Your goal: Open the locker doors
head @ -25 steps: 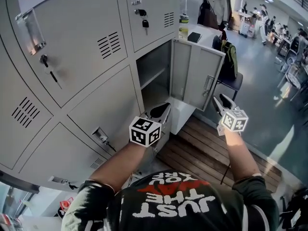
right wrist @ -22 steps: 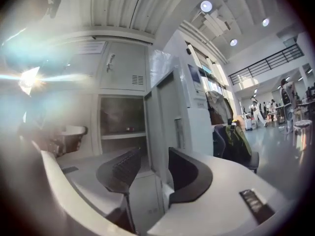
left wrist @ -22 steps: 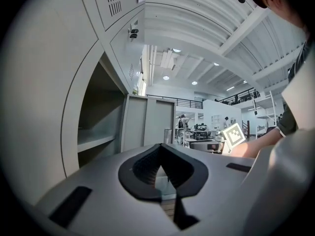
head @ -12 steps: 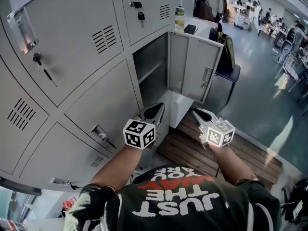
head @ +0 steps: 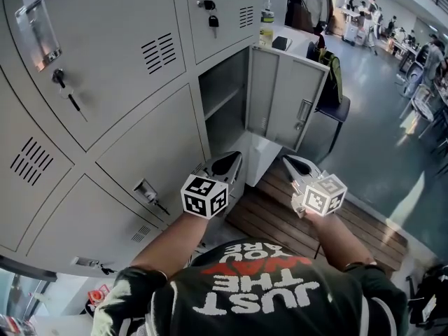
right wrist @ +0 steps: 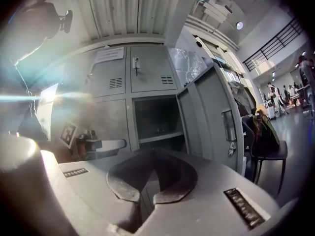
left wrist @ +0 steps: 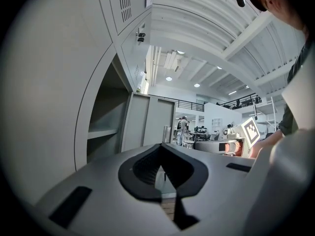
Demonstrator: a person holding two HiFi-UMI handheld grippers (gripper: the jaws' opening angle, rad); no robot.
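A bank of grey lockers fills the left of the head view. One lower locker (head: 224, 103) stands open, its door (head: 287, 96) swung out to the right; the same door (right wrist: 211, 112) and bare compartment (right wrist: 155, 119) show in the right gripper view. The lockers around it are closed, with keys (head: 66, 89) in their locks. My left gripper (head: 235, 157) is shut and empty, level with the open compartment (left wrist: 106, 127). My right gripper (head: 287, 161) hangs clear of the door; its jaws are closing, pads meeting, nothing between them.
A wooden slat platform (head: 315, 222) lies at the lockers' foot. Behind the open door stand a chair with a bag (head: 334, 96) and a counter with a bottle (head: 267, 26). A closed lower locker has a handle (head: 147, 194) by my left arm. People stand far back.
My right gripper has drawn back from the open door's edge, down and to the left, and its jaws have closed. The left gripper has hardly moved.
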